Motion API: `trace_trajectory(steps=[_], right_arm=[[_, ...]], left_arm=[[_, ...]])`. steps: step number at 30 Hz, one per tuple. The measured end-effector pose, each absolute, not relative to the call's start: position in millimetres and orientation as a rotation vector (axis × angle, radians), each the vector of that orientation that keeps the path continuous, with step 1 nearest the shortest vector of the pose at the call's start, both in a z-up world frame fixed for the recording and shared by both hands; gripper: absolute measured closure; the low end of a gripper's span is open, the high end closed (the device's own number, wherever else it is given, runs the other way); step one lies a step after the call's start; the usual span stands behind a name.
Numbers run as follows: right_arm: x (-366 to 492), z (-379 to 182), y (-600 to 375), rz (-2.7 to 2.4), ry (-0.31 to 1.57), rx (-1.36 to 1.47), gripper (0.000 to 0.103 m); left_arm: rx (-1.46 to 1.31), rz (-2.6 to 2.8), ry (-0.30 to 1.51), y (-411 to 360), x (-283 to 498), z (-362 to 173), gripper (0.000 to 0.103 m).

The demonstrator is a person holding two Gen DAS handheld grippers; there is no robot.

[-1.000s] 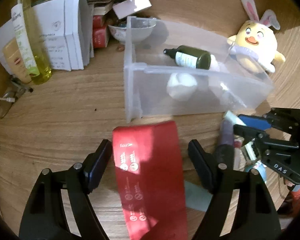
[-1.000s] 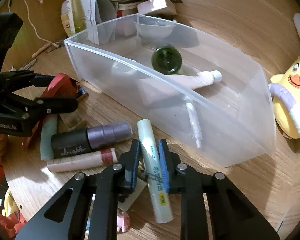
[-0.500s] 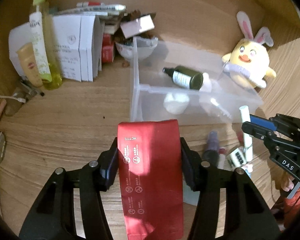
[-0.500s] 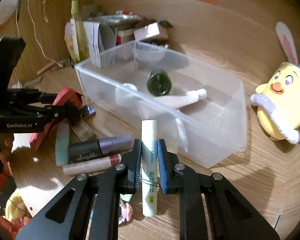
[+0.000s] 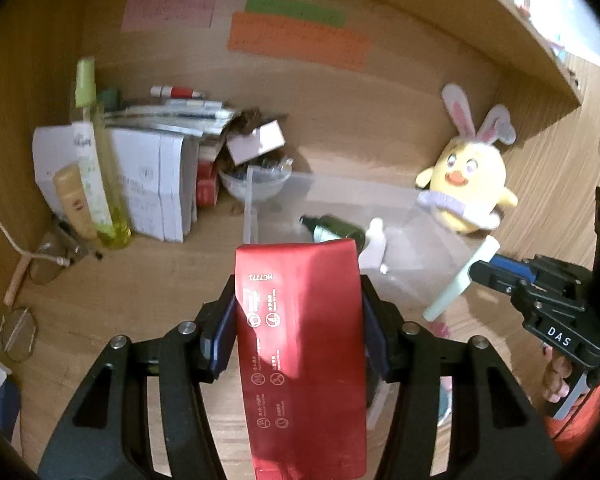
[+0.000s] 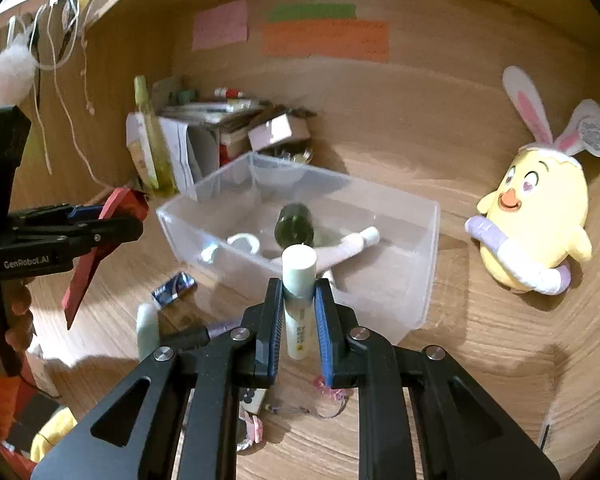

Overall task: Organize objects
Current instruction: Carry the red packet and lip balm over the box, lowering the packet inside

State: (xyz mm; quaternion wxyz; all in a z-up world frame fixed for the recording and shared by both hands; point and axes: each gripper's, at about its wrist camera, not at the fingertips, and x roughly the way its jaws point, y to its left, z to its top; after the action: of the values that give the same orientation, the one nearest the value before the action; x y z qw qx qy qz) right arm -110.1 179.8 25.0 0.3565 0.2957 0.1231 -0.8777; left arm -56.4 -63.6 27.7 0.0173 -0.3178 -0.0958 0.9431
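The pale green tube [image 6: 298, 280] stands clamped upright in the right gripper [image 6: 298, 320], raised just short of the clear bin [image 6: 400, 308], which lies straight ahead; the left gripper [image 5: 298, 320] grips a red pouch [image 5: 300, 344] lengthwise, farther from the bin, I judge

In the upper part of my left view I see three paper notes on the wooden back wall: pink [image 5: 168, 4], green [image 5: 296, 11] and orange [image 5: 298, 42]. At the right a yellow chick plush with rabbit ears [image 5: 470, 182] sits on the wooden desk [image 5: 140, 280]. At the lower left edge lie glasses [image 5: 18, 334].
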Motion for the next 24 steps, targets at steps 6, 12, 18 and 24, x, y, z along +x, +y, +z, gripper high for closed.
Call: trace_trajectory(steps=[6, 12, 18, 24], right_arm=[[-108.8, 48.1, 188.5, -2.302, 0.261, 0.688, 0.089], [-111.0, 69.0, 194.9, -2.326, 0.219, 0.621, 0.089], [-117.8, 82.4, 196.1, -2.362, 0.211, 0.573, 0.089], [-133.7, 82.4, 192.4, -2.394, 0.235, 0.579, 0.089]], left_arm=[[-0.92, 2.938, -0.311, -59.9, -66.3, 43.8, 0.048], [-0.874, 2.949, -0.31, -58.7, -79.4, 56.1, 0.049], [-0.845, 2.963, -0.3, -58.8, -96.6, 68.5, 0.048], [-0.838, 2.979, -0.281, -59.2, -117.3, 75.3, 0.048]])
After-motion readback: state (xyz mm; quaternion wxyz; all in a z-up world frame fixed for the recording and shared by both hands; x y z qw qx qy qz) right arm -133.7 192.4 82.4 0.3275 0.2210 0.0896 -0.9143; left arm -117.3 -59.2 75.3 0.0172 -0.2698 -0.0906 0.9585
